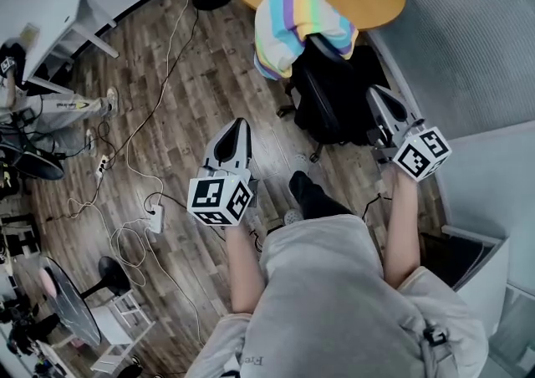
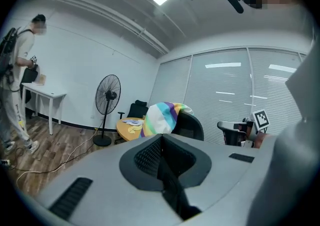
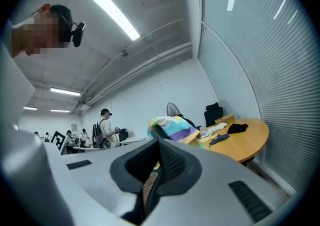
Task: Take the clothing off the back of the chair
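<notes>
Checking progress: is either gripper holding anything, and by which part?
Nothing is held. The left gripper and right gripper are both shut and empty; the pastel striped garment hangs untouched over the black office chair.

Small print on the person's grey top point(image 1: 334, 301), near the bottom edge, upside down: reads roughly "Fre", rest cut off. left gripper point(image 1: 240, 123) cube point(image 1: 220, 201) and right gripper point(image 1: 373, 90) cube point(image 1: 422, 153): black-and-white square code markers, patterns only.
</notes>
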`<state>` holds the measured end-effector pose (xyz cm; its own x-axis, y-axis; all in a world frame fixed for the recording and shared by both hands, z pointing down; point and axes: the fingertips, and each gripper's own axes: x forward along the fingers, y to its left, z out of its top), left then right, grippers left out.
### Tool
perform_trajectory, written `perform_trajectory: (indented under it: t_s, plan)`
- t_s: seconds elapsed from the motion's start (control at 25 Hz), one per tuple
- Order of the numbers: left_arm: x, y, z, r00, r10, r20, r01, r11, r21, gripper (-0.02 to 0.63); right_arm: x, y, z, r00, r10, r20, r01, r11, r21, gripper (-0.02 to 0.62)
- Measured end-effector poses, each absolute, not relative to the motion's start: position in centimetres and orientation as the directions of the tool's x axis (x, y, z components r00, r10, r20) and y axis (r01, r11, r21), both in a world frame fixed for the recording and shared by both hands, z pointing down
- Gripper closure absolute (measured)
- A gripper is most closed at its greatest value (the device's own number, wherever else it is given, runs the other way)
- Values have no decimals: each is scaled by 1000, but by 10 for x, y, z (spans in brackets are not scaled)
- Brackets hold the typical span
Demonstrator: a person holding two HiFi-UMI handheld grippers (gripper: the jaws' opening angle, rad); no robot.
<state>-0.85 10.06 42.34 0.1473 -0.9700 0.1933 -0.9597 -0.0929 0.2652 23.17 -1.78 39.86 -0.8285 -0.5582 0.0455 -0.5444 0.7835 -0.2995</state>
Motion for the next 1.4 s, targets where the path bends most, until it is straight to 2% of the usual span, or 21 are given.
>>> perform_trajectory:
  t_s: [0.24,0.48,0.64,0.84,0.88,0.92,0.96,1.04,1.16,1.2,1.24,1.4]
  plan:
    - [-13,45,408,193,-965,177,-960,-149,238,578,229,-67,376,-895,-445,13,-432,860,-271,572]
    - [-26,-1,386,304,-947,107,-922,-265,281,578,220,-107,349,-952,-272,-139,-224,931,-287,571]
    - [-29,-31,378,407,-911,58,-874,-370,316,577,205,-139,355,-974,-200,-110,-165,950,-265,568]
    - [-38,-62,384,459,-888,39,-846,-423,323,575,181,-155,365,-997,-60,-58,-46,974,-220,489]
    - [-37,-66,385,472,-880,44,-844,-437,311,571,177,-156,367,-998,-31,-47,-20,976,-217,448]
    - [-35,-70,386,489,-871,52,-841,-455,292,558,174,-157,368,-999,1,-37,9,976,-215,421]
    - [-31,-73,387,508,-859,60,-838,-477,266,510,170,-158,369,-999,35,-27,40,976,-215,400]
    - [-22,-76,388,554,-830,65,-820,-531,212,469,163,-158,374,-994,111,-9,110,969,-219,325]
    - [-9,-73,390,628,-777,52,-772,-613,168,330,149,-147,380,-977,213,9,206,951,-232,229]
    - [-6,-72,392,646,-762,57,-759,-633,152,278,144,-144,382,-971,238,16,228,946,-232,211]
    - [-3,-72,393,658,-750,63,-750,-647,135,253,139,-142,385,-967,254,29,241,943,-227,198]
    - [-2,-87,401,673,-735,81,-739,-663,120,218,118,-156,412,-964,218,154,188,964,-189,187]
